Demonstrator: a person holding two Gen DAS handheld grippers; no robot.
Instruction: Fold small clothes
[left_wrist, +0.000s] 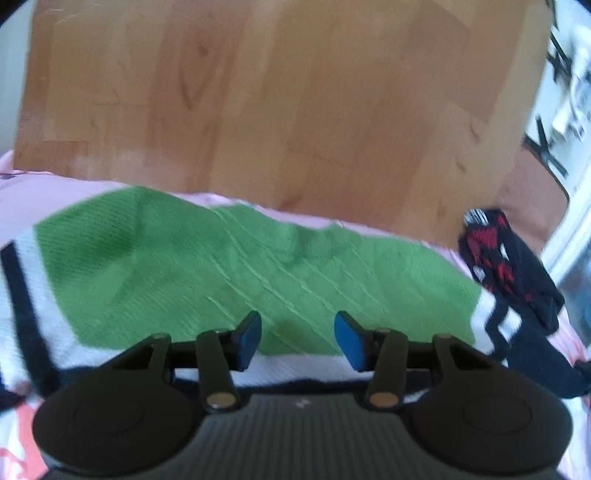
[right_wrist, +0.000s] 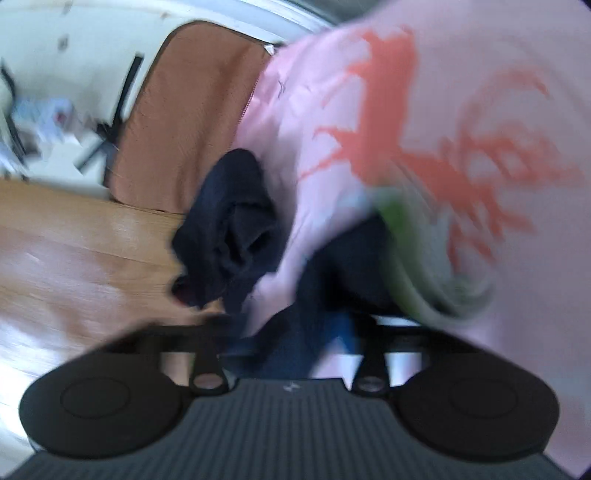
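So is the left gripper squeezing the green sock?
No, the left gripper hangs open over the green sock, its fingers apart.

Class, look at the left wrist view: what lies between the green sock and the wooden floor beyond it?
In the left wrist view, a strip of pink bedsheet runs between the green sock and the wooden floor; the sock lies on that sheet.

Wooden floor (left_wrist: 295, 110) lies bare beyond the green sock (left_wrist: 221, 273).

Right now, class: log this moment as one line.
left claw: open above green sock | right claw: blurred, on dark cloth | pink sheet underneath
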